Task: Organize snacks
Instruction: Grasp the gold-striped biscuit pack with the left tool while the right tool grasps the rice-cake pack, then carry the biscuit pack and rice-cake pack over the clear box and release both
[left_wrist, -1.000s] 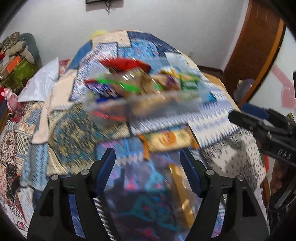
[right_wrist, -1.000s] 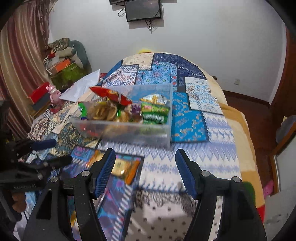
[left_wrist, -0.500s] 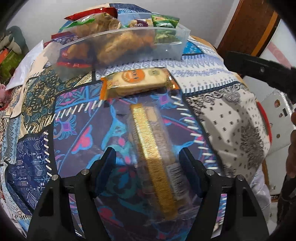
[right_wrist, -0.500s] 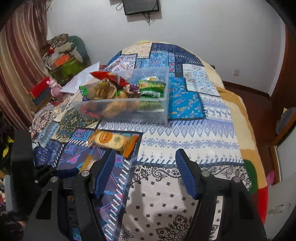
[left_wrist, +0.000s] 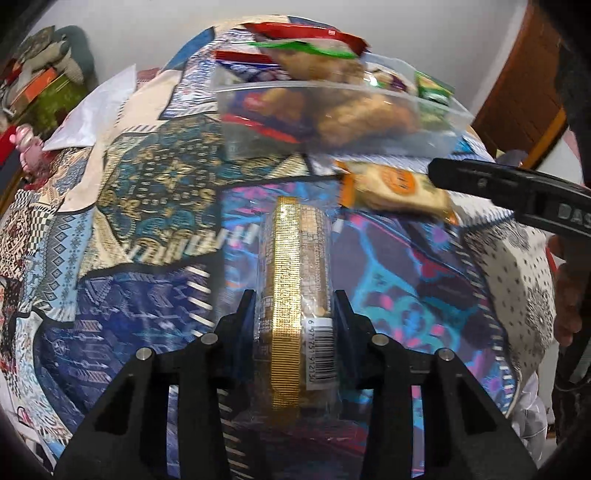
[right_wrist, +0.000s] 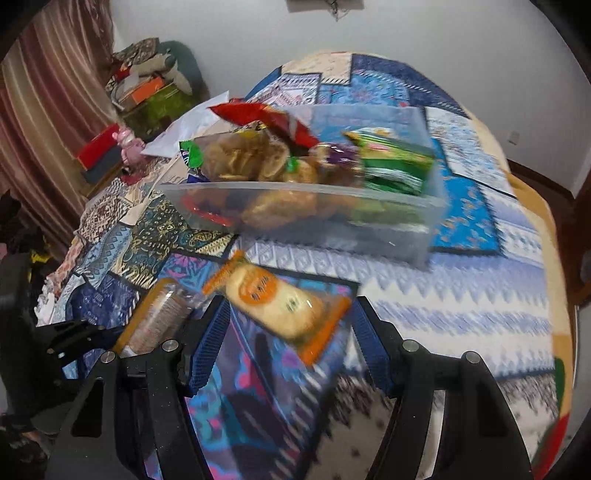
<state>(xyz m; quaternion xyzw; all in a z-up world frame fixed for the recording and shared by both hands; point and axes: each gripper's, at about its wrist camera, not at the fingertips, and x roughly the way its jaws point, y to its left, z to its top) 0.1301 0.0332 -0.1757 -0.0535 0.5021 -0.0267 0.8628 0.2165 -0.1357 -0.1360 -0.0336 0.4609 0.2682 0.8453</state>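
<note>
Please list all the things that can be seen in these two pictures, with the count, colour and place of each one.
cracker sleeve: one, clear with gold strip, on the quilt, between the left fingers
orange snack pack: one, orange and cream, on the quilt before the bin
clear bin: one, transparent, on the quilt, full of snack bags
quilt: one, blue patchwork, covers the bed
white pillow: one, at the quilt's left edge
left gripper: one, black, closed on the sleeve
right gripper: one, black with blue pads, open around the orange pack

Home bedroom, patchwork bedspread (right_wrist: 476, 254), pillow (left_wrist: 92, 110), striped curtain (right_wrist: 44, 122)
</note>
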